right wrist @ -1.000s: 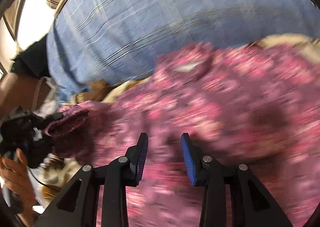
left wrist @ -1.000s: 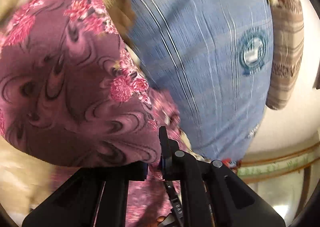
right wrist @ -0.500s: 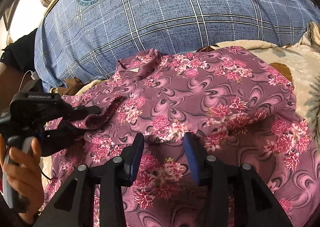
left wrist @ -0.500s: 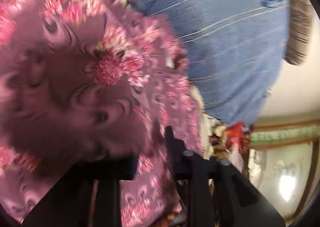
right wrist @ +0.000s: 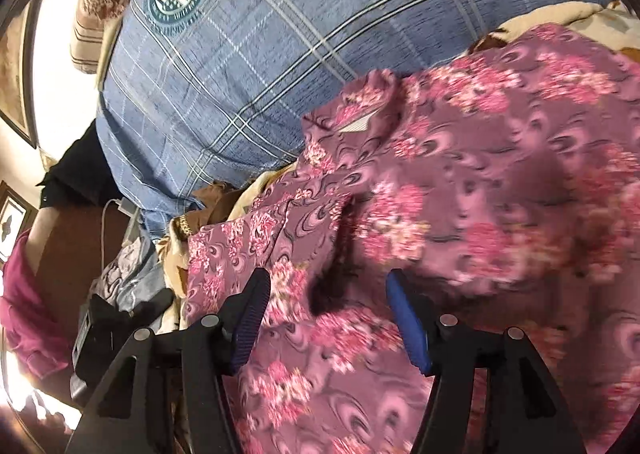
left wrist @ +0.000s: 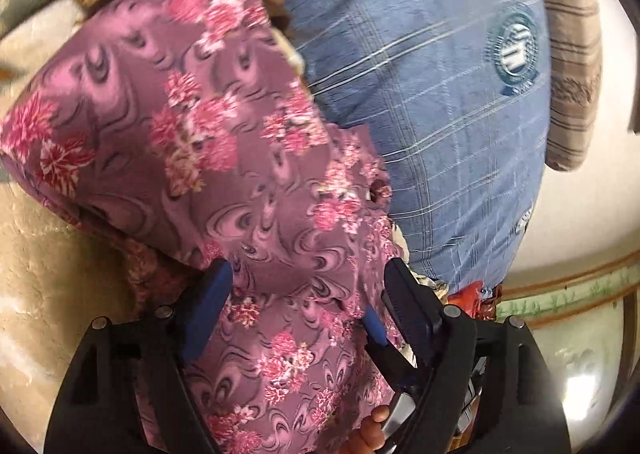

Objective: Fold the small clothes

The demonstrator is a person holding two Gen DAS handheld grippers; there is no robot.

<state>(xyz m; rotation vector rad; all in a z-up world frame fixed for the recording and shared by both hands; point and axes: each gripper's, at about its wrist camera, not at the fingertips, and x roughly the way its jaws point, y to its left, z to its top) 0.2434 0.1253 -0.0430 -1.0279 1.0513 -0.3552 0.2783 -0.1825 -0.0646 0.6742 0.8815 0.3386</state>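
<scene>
Blue checked pillow (right wrist: 280,66) behind, purple flowered shirt (right wrist: 500,182) spread on the bed, my left claw (left wrist: 306,294) and right claw (right wrist: 326,304) both spread wide over it.

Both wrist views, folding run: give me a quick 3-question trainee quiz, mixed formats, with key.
1. True or false: the left gripper is shut on the floral garment.
2. Multiple choice: what lies behind the garment? A) blue plaid pillow B) wooden chair C) laundry basket
3. Fill in: the right gripper is ____ above the garment.

Key: 1 false, its jaws stand apart with cloth between them; 2 A; 3 open.
</scene>
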